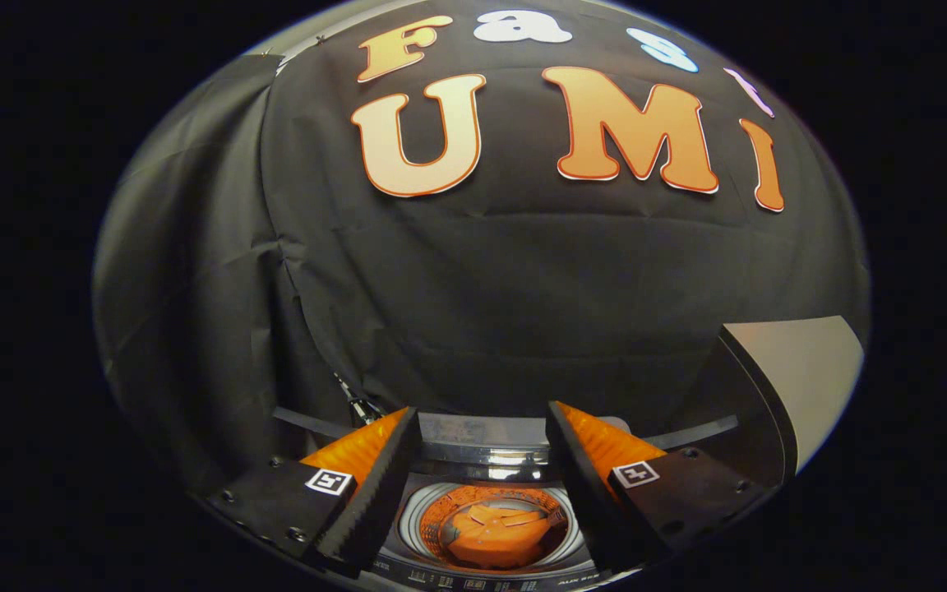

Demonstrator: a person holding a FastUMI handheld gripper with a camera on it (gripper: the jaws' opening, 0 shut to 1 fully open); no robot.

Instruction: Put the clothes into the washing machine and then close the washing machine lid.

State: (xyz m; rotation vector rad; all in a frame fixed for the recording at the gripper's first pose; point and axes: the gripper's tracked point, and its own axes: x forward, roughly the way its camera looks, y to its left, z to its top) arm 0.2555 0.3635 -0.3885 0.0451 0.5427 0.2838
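Gripper (482, 419) — released, fingers spread wide with nothing between them, hanging above the washer (486, 460).

Washer — top-loading, seen from above and between the fingers; round drum opening (494, 526) lies below the gap.

Clothes (494, 534) — an orange bundle resting at the bottom of the drum, inside the opening, well below the fingertips and apart from them.

Lid (802, 370) — raised, standing tilted on edge to the right of the right finger, pale face turned outward; not over the opening.

Control strip (482, 584) — along the near rim of the washer, markings too small to make out.

Booth wall (482, 288) — black cloth, creased, hanging behind the washer and beyond the fingers; a fold runs down its left part.
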